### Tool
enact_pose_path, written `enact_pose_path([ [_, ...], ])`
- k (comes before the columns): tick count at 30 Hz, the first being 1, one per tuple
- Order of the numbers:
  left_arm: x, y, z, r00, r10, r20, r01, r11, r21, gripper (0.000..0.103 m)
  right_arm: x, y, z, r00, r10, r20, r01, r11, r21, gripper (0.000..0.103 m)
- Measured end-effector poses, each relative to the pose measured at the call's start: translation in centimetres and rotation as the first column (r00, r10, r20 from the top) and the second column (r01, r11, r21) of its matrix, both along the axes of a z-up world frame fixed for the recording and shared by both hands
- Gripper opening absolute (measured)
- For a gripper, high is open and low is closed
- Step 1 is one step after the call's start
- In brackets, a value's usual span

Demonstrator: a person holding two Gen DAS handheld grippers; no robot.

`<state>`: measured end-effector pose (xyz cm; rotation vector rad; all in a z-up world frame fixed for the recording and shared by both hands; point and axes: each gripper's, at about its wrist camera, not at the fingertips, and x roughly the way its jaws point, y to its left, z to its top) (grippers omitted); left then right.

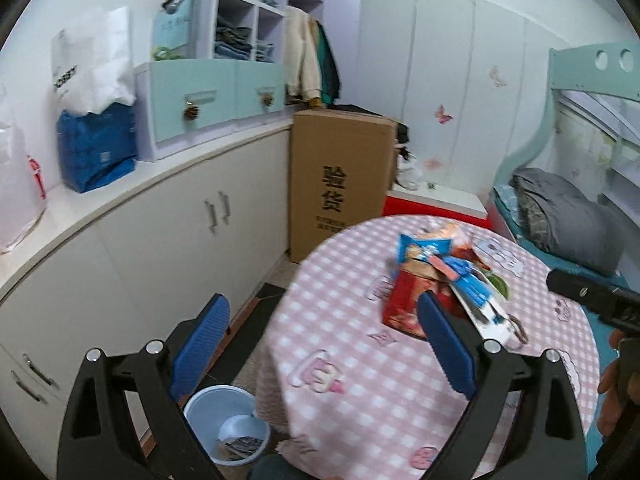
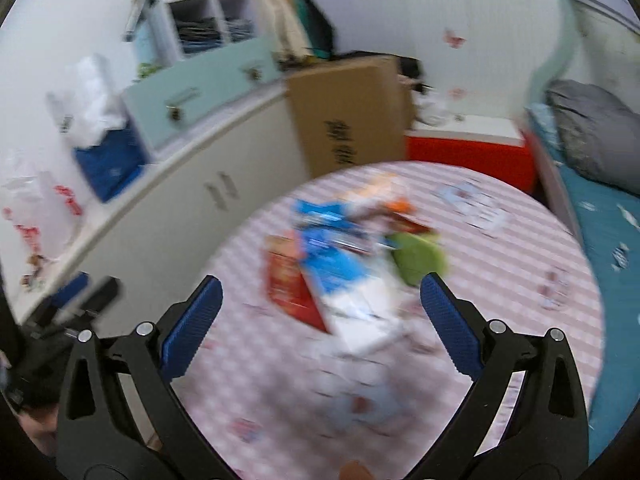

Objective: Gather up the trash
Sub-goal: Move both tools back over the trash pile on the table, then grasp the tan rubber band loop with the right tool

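A round table draped in soft pink checked cloth held crinkly trash wrappers mid-top, a blue plastic bin stood below, and the left gripper and right gripper both gaped empty.

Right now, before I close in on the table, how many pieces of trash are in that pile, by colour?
Red packet: 1
Blue packets: 2
Orange wrapper: 1
Green piece: 1
Total: 5 visible; the pieces overlap, so more may be hidden underneath.
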<state>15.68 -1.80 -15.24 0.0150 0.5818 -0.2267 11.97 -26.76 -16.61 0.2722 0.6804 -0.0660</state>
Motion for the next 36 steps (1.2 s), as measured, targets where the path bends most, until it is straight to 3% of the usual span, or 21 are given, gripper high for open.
enact_pose_path([
  [4,-0.2,-2.1,-1.1,0.999,-0.045,-0.026,0.045,0.999,0.007,0.093,-0.5,-3.0,-3.4,0.994,-0.068,-0.084,0.063,0.996,-0.062,0.097],
  [10,0.0,-4.3,-2.6,0.994,-0.090,-0.063,0.091,0.996,0.016,0.093,0.0,-4.2,-7.7,0.980,-0.063,-0.189,0.036,0.989,-0.144,0.096],
  [15,0.7,-6.2,-4.0,0.987,-0.122,-0.108,0.124,0.992,0.016,0.093,1.7,-3.5,-9.8,0.974,-0.032,-0.224,-0.013,0.980,-0.198,0.085],
  [18,0.9,-7.4,-4.7,0.981,-0.148,-0.127,0.151,0.988,0.013,0.093,2.8,-3.5,-10.7,0.974,-0.007,-0.225,-0.039,0.979,-0.200,0.065],
  [20,1.3,-8.3,-5.2,0.976,-0.163,-0.141,0.167,0.986,0.011,0.093,3.1,-3.3,-10.9,0.975,0.021,-0.220,-0.064,0.980,-0.191,0.037],
  [23,2.0,-9.5,-5.5,0.969,-0.183,-0.164,0.185,0.983,-0.003,0.093,2.9,-3.7,-10.6,0.979,0.025,-0.202,-0.060,0.983,-0.172,0.011],
  [31,6.0,-12.9,-4.7,0.975,-0.201,-0.096,0.208,0.975,0.076,0.093,1.5,-6.3,-8.4,0.992,-0.003,-0.126,-0.005,0.998,-0.065,0.006],
  [36,9.0,-16.2,-5.1,0.950,-0.297,-0.094,0.311,0.924,0.222,0.093,1.2,-7.0,-6.9,0.996,-0.001,-0.091,-0.002,1.000,-0.029,0.006],
])
